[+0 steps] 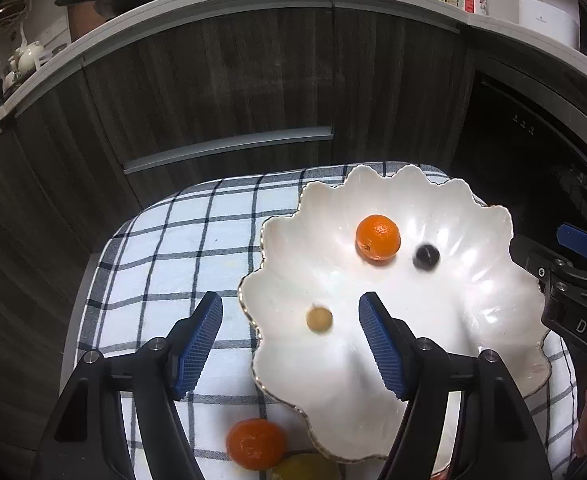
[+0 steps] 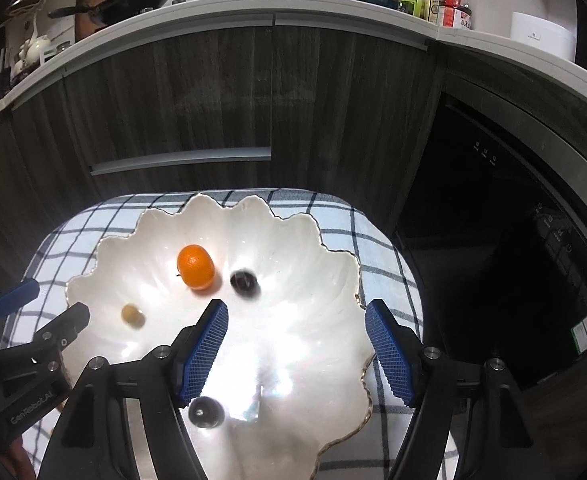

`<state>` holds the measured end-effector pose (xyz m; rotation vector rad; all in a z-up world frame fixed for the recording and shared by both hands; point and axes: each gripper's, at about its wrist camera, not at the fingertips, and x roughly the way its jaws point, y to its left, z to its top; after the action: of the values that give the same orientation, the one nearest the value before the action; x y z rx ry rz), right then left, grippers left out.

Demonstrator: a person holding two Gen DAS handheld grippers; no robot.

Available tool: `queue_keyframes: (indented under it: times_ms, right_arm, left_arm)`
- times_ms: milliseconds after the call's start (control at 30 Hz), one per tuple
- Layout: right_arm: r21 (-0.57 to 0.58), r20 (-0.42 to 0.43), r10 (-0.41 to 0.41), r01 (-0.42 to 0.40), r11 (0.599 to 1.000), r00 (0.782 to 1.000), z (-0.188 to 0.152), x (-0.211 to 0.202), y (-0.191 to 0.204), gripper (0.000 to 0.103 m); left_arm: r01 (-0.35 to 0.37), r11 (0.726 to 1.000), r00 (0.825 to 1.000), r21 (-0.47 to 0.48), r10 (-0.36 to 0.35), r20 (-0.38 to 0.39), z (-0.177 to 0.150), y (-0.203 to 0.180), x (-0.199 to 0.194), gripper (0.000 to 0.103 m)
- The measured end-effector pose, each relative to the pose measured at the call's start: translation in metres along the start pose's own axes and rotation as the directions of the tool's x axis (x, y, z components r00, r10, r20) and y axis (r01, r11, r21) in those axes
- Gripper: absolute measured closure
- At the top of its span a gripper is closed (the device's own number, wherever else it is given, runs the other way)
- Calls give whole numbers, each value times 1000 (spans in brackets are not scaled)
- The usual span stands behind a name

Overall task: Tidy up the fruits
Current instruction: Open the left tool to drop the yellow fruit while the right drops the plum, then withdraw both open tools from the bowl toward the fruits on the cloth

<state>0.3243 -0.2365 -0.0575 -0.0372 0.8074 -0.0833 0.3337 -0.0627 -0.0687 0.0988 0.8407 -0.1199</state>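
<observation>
A white scalloped bowl (image 1: 473,300) (image 2: 313,264) sits on a checked cloth (image 1: 173,248) (image 2: 377,256). In it lie an orange (image 1: 378,237) (image 2: 195,266), a dark round fruit (image 1: 426,257) (image 2: 244,280), a blurred small tan fruit (image 1: 319,319) (image 2: 132,315), and a second dark fruit (image 2: 204,412). My left gripper (image 1: 291,340) is open and empty over the bowl's left rim; it also shows in the right wrist view (image 2: 47,308). My right gripper (image 2: 297,344) is open and empty above the bowl.
On the cloth near the bowl's front lie another orange (image 1: 256,443) and a yellow fruit (image 1: 305,467). Dark wood cabinets (image 1: 233,80) stand behind, a dark appliance (image 2: 493,240) to the right. The counter above holds pans and bottles.
</observation>
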Motion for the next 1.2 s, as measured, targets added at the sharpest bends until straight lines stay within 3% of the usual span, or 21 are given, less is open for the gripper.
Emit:
queue_keyframes:
  times_ms: [1200]
  right_arm:
    - [-29, 70, 72, -70, 997, 995, -29, -78, 46, 31]
  left_arm:
    - [-36, 999, 998, -18, 37, 57, -41, 49, -79, 33]
